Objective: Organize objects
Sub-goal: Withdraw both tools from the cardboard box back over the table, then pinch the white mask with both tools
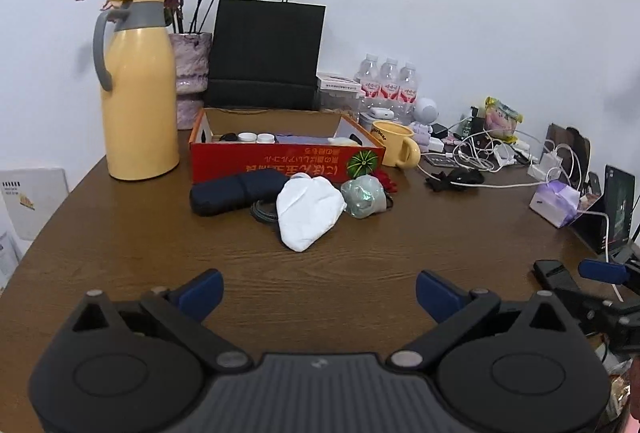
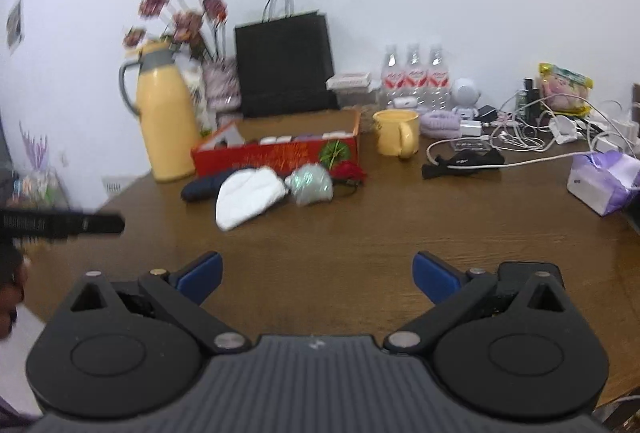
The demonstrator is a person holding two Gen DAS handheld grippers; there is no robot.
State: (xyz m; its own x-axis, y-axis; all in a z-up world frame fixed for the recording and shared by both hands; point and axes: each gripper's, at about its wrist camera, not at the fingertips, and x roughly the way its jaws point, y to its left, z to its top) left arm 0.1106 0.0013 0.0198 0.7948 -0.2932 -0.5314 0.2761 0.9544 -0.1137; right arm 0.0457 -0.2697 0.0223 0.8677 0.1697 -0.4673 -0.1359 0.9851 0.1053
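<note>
Yellow jug [image 1: 138, 101] stands beside black paper bag [image 1: 266, 53].

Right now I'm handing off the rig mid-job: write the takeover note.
Left gripper: open, empty, above bare table.
Right gripper: open, empty, also back from the pile.
Red box: open, already holds small jars and other items.
Left to put away, lying in front of the box: dark pouch, white cloth, crumpled green wrapper, red item and a coiled cable.
Nothing is gripped yet.
</note>
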